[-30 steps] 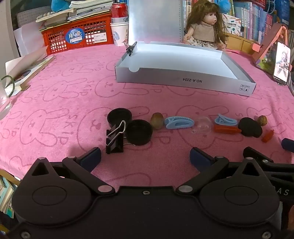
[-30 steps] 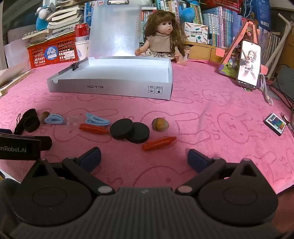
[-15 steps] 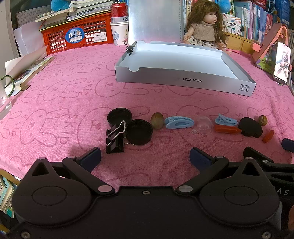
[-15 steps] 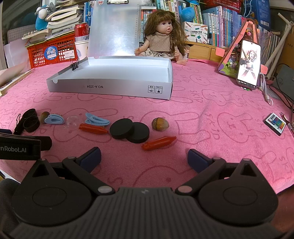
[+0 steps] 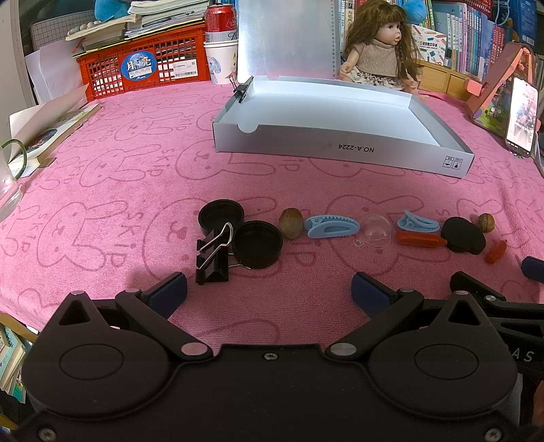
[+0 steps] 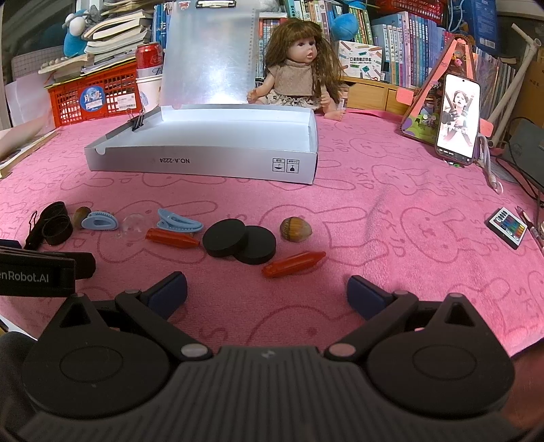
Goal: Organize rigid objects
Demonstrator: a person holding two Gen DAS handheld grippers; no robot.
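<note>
Nothing moved — both grippers [image 5: 268, 289] [image 6: 267, 289] still gape, empty.

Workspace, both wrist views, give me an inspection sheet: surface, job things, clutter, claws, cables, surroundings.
Surface: pink bunny-print towel covering the table.
Job's things: empty grey box, lid up; in a row before it, binder clip, two black caps, two acorns, two blue clips, clear dome, two red pieces, two black discs.
Clutter: doll, phone, paint palette, red crate, soda can.
Claws: left claw open, empty; right claw open, empty.
Cables: white cable by the phone.
Surroundings: bookshelves.
</note>
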